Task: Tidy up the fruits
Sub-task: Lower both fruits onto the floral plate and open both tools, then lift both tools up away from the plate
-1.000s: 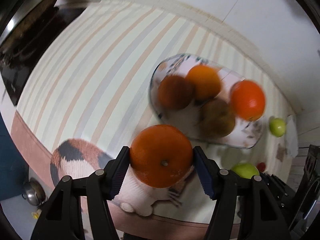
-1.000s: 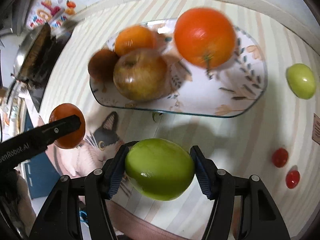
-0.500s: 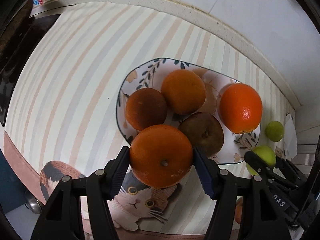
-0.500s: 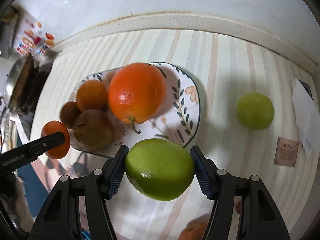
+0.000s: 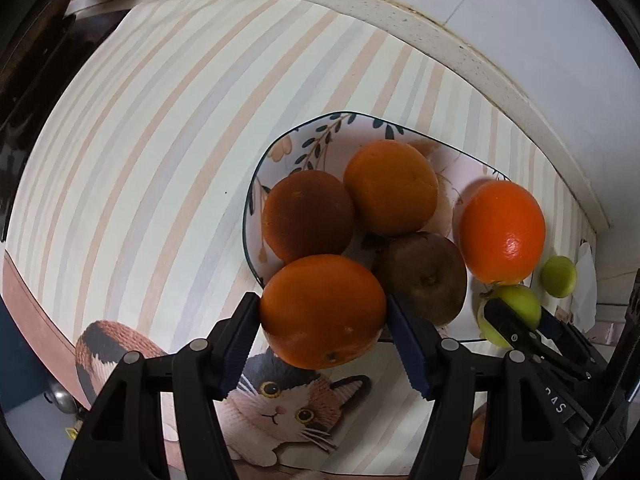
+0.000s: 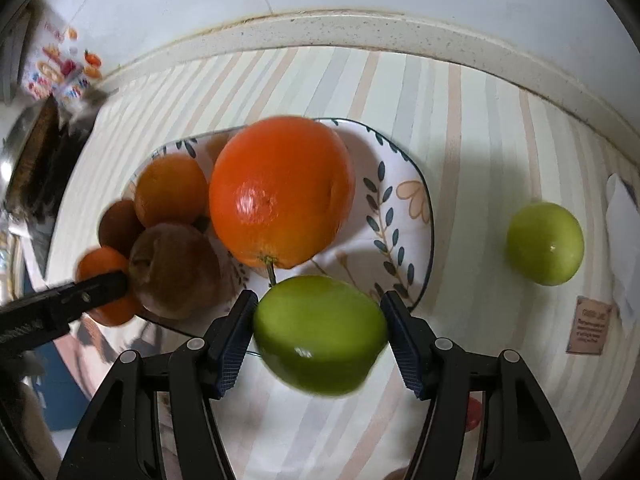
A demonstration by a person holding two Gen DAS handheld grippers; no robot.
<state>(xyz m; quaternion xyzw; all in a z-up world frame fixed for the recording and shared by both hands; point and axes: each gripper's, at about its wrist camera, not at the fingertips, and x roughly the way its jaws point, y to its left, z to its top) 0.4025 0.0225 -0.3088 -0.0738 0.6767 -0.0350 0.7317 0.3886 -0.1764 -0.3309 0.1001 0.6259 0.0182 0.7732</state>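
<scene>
While both hands hang over the striped mat (image 5: pixel 152 152), the step in hand is plain: two fruits at once are being carried to the plate (image 5: pixel 320 136). Over on the left, the left gripper (image 5: pixel 324 336) has an orange (image 5: pixel 324 312) pinched between its blue pads, jaws about half spread and filled by the fruit, pointing nearly straight down. That orange hangs over the plate's near rim, above the cat picture (image 5: pixel 280 404) printed on the mat.

Moving along, the plate already carries a dark orange (image 5: pixel 308 216), a paler orange (image 5: pixel 392 188), a brownish apple (image 5: pixel 424 276) and a big bright orange (image 5: pixel 502 232), packed close together.

Now to the right: the right gripper (image 6: pixel 320 332) clasps a green apple (image 6: pixel 320 332) the same way, jaws roughly half apart with the pads against its sides. It hovers at the plate's near edge, just below the big orange. A second green apple (image 6: pixel 544 248) lies loose on the mat, well apart from the plate.

Next, I reckon, each hand needs to find a free patch. The right has bare plate beside the big orange; the left is tighter, so it wants a gentle lowering before letting go, or the pile may roll.
</scene>
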